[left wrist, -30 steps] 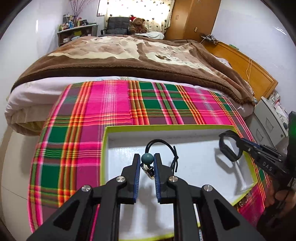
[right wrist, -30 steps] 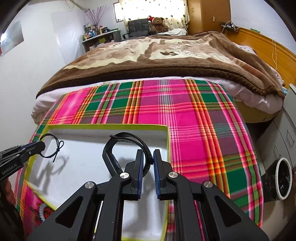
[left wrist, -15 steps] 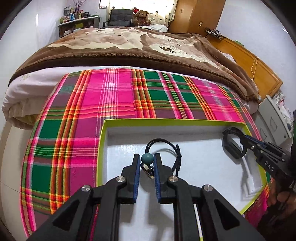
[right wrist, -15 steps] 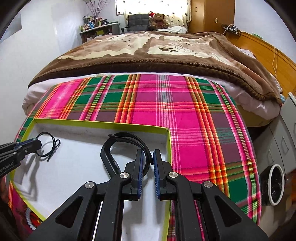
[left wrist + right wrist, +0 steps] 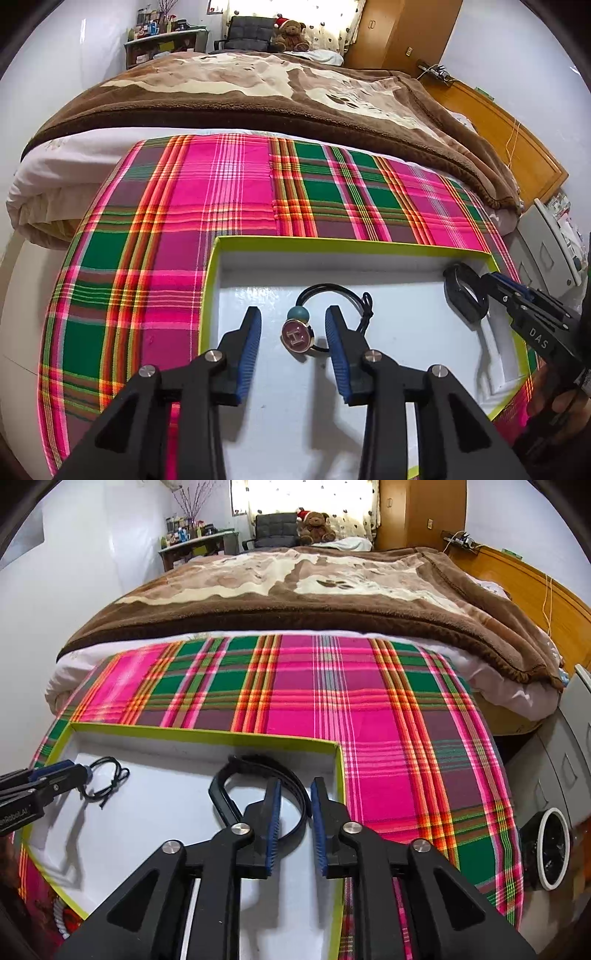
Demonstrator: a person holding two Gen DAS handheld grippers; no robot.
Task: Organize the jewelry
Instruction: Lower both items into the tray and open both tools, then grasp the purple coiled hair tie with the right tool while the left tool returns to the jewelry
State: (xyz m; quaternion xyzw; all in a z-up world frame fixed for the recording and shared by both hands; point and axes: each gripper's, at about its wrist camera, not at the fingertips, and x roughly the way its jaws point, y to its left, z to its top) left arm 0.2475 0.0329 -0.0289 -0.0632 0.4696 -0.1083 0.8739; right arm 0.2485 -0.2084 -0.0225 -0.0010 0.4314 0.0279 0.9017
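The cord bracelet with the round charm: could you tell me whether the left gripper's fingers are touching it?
Apart. In the left wrist view the cord bracelet lies in the box between the left gripper's open fingers, white floor showing on both sides.

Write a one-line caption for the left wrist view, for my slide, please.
Open left gripper over a black cord bracelet lying in a white tray on plaid cloth.

home bedroom | bed (image 5: 277, 96) (brown blanket) | teddy bear (image 5: 314, 522) | wardrobe (image 5: 399, 33)

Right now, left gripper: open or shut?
Open. The left gripper has a wide gap between its blue pads; the cord bracelet lies loose between them on the white tray.
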